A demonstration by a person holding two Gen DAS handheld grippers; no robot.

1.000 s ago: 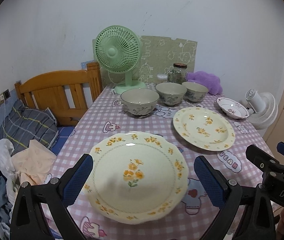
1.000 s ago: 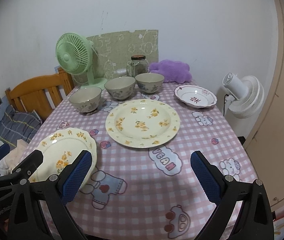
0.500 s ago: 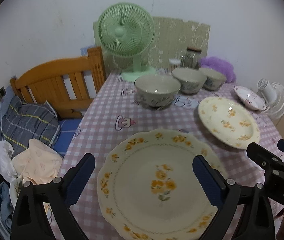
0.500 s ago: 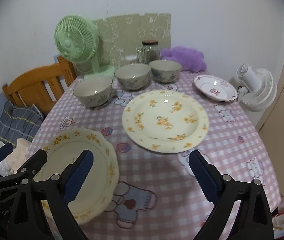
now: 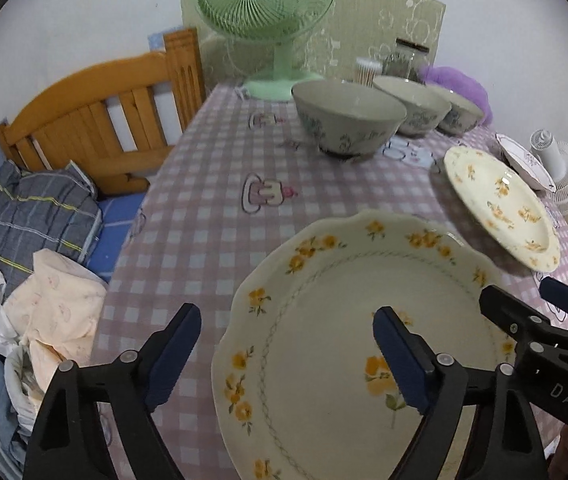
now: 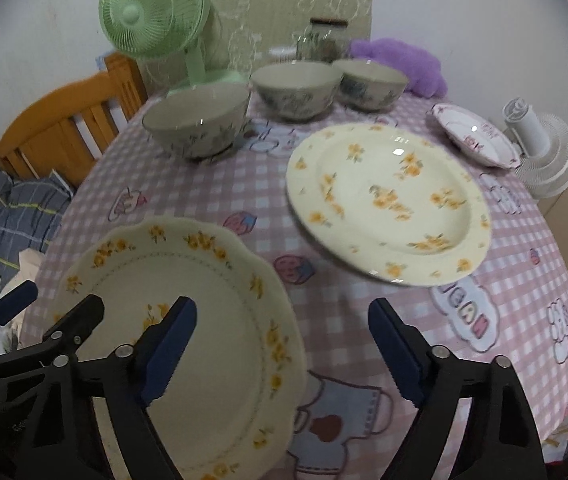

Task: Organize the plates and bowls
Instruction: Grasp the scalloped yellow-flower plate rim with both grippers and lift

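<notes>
A scalloped cream plate with yellow flowers (image 5: 331, 320) lies at the table's near left. My left gripper (image 5: 287, 356) is open over its left edge; one finger sits left of the rim, the other above the plate's middle. My right gripper (image 6: 284, 348) is open over the same plate's (image 6: 212, 304) right edge. A larger round flowered plate (image 6: 387, 196) lies mid-table, also in the left wrist view (image 5: 499, 204). Three grey-green bowls (image 6: 200, 124) (image 6: 295, 88) (image 6: 371, 84) stand in a row behind. A small white plate with red marks (image 6: 475, 136) lies at the far right.
A green fan (image 6: 156, 12), a glass jar (image 6: 323, 40) and a purple plush (image 6: 399, 60) stand at the back of the pink checked tablecloth (image 6: 523, 264). A wooden bed frame (image 5: 96, 120) and clothes lie left of the table. A white fan (image 6: 543, 152) stands to the right.
Both grippers have moved forward and down toward the scalloped plate, which now fills the lower view of each. Both stay open. No dish has moved.
</notes>
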